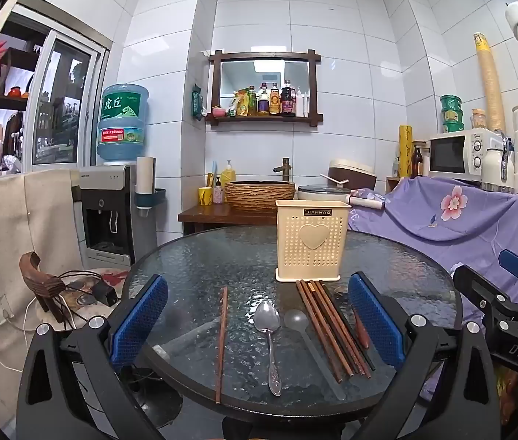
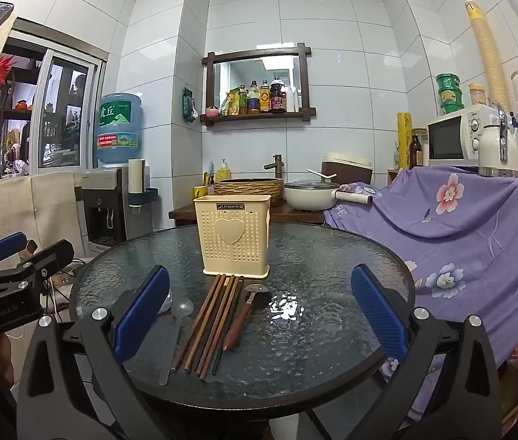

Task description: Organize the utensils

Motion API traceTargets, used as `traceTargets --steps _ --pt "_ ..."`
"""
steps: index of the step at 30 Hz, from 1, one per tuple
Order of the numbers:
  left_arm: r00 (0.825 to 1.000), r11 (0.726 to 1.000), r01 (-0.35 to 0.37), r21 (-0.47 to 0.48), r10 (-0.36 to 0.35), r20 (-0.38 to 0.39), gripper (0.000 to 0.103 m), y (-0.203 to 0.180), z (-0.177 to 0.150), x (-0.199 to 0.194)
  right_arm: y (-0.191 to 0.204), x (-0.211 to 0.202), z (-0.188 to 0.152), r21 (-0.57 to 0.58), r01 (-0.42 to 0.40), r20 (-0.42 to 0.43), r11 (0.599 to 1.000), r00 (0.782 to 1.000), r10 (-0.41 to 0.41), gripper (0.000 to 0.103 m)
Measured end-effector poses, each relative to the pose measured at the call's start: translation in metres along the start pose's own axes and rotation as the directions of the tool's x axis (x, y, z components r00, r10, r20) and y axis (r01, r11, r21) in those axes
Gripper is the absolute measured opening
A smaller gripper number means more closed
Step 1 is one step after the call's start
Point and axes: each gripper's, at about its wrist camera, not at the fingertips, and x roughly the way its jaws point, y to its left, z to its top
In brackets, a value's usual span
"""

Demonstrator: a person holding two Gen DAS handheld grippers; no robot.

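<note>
Both hand-held grippers spread, left [image 1: 257, 324], right [image 2: 259, 315], brown chopsticks [image 1: 332, 330], cream perforated holder [image 1: 312, 242]

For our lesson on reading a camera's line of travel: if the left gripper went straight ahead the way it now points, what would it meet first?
Probably the metal spoon on the glass table, since the left gripper, jaws wide open, tips slightly downward. Depth is unclear; a flatter path would reach the cream utensil holder instead.

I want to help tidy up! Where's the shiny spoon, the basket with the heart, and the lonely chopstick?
metal spoon [image 1: 266, 318], left wrist view, bowl.
cream basket [image 1: 311, 236], left wrist view, heart.
single chopstick [image 1: 221, 344], left wrist view, mid-shaft.
</note>
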Motion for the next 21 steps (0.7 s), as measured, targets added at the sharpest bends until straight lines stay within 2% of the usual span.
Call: traceTargets --steps 21 --pt "1.000 1.000 0.001 -0.011 -0.001 -0.006 0.097 0.0030 -0.0030 0.0009 0.0000 0.0004 -0.0008 0.000 0.000 -0.007 1.000 1.000 0.000 0.098"
